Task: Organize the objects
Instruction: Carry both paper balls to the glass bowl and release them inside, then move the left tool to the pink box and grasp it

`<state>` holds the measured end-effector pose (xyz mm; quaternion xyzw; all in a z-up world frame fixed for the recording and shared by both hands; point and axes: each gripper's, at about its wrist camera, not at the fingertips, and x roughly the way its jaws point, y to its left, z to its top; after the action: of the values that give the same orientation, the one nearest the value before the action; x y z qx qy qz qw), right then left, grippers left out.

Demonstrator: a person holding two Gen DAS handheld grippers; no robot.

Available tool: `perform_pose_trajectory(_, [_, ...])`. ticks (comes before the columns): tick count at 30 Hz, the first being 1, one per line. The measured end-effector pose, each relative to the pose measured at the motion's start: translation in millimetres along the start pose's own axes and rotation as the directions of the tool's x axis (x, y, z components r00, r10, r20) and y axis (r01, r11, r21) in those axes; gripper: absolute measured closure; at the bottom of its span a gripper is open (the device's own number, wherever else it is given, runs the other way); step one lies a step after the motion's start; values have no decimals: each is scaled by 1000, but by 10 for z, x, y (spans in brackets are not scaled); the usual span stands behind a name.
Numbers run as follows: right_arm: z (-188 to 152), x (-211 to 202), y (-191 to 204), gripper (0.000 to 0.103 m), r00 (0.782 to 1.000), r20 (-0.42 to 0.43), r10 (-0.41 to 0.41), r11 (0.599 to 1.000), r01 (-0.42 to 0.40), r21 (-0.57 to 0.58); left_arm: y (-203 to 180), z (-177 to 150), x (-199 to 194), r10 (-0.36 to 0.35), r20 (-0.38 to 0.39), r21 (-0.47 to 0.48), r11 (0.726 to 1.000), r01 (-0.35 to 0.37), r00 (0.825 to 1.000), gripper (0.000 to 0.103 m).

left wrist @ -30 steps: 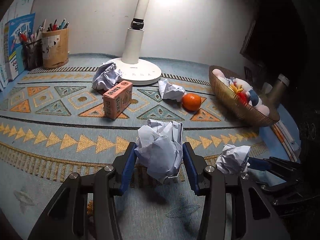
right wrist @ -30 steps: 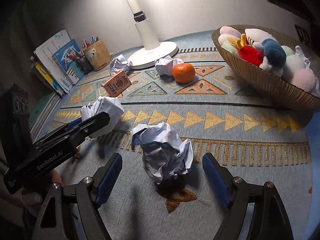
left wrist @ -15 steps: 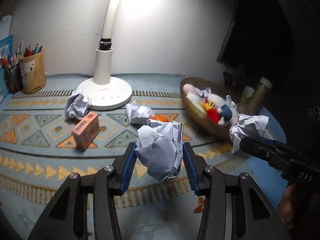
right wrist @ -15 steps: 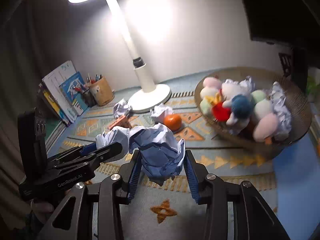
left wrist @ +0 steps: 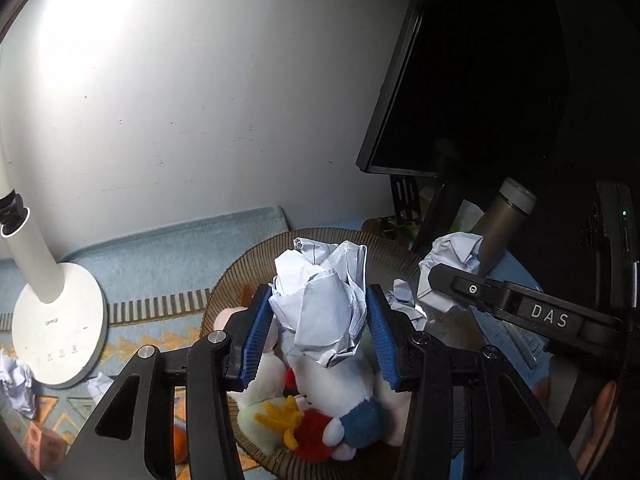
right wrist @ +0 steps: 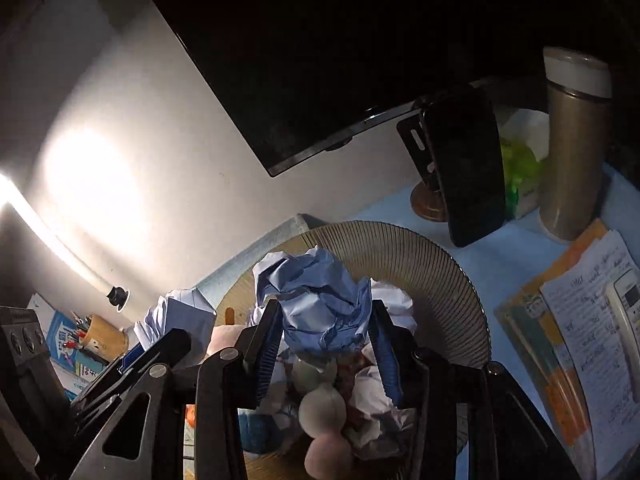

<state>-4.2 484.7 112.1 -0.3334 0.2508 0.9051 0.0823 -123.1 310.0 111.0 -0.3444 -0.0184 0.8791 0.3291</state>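
My left gripper (left wrist: 318, 332) is shut on a crumpled white paper ball (left wrist: 316, 280), held above the woven basket (left wrist: 248, 276) of plush toys (left wrist: 340, 400). In the right wrist view my right gripper (right wrist: 324, 340) is shut on a bluish crumpled paper ball (right wrist: 320, 308), also over the basket (right wrist: 420, 256). More crumpled paper (right wrist: 372, 396) lies among the toys inside. Each gripper shows in the other's view: the right gripper (left wrist: 440, 280) with its paper ball (left wrist: 450, 260) at the basket's right rim, the left gripper (right wrist: 160, 344) with its paper ball (right wrist: 176, 316) at the left.
A white lamp base (left wrist: 60, 324) stands left of the basket on the patterned mat. Behind the basket are a dark monitor (left wrist: 460, 80), a phone on a stand (right wrist: 464, 168) and a thermos (right wrist: 572, 152). Papers and a remote (right wrist: 580, 340) lie at the right. Loose paper (left wrist: 18, 384), an orange (left wrist: 180, 444).
The right gripper closed on its paper ball. Both grippers then rose off the mat and swung right until they hang over the basket, each carrying its ball.
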Motion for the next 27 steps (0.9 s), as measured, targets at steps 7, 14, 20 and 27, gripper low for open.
perform_pose_trajectory(7, [141, 204, -8, 46, 999, -39, 6, 1000, -6, 9, 116, -27, 110, -39, -38, -83, 996, 36, 999, 27])
perform_pose_trajectory(14, [-119, -176, 19, 45, 999, -18, 42, 999, -41, 6, 501, -260, -691, -33, 60, -165, 985, 43, 998, 27])
perform_pose_trajectory(20, [-582, -723, 565, 45, 991, 4, 130, 985, -129, -114, 761, -718, -1843, 114, 165, -193, 978, -81, 980, 27])
perform_pose_trajectory(27, [-1216, -952, 1199, 35, 968, -75, 241, 944, -252, -211, 1373, -1423, -2505, 342, 141, -303, 909, -288, 929, 27])
